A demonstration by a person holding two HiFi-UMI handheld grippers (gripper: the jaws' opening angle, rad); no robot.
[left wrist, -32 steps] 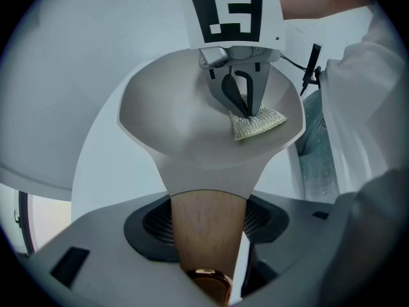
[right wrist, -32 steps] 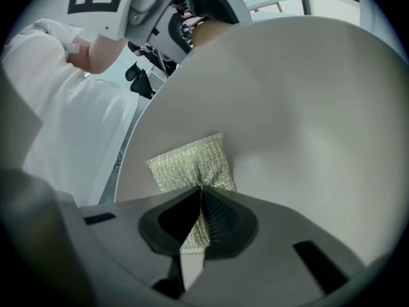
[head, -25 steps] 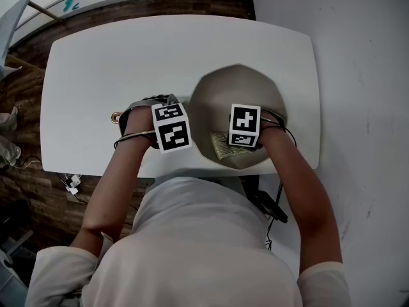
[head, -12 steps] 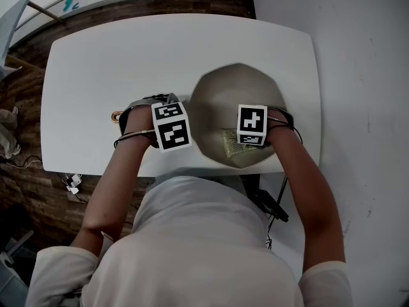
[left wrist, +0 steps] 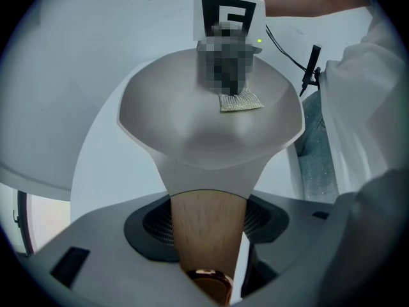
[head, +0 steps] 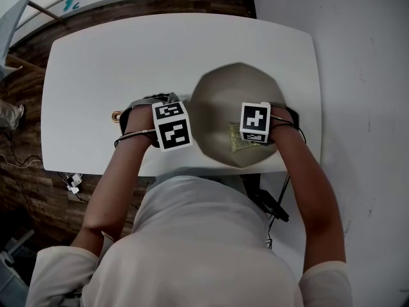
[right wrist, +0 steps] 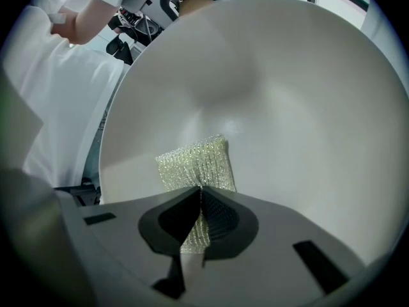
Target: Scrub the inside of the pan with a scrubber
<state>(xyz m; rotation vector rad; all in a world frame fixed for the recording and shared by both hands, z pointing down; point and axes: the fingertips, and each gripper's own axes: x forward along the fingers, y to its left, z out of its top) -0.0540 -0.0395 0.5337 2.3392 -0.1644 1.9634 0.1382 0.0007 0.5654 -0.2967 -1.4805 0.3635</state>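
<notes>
1. Our left gripper [left wrist: 208, 232] has its jaws closed around the wooden handle [left wrist: 206, 206] on the left side of the pan [head: 220, 94].
2. The pan sits on the white table [head: 96, 69], toward the table's near right edge.
3. Our right gripper [right wrist: 201, 219] reaches into the pan with its jaws pinched tight on the scrubber [right wrist: 197, 164].
4. The scrubber's free end lies against the pan's inner floor, in the near right part of the bowl.

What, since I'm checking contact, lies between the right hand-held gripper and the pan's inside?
The scrubber, clamped in its jaws, against the pan; seen in the right gripper view.
</notes>
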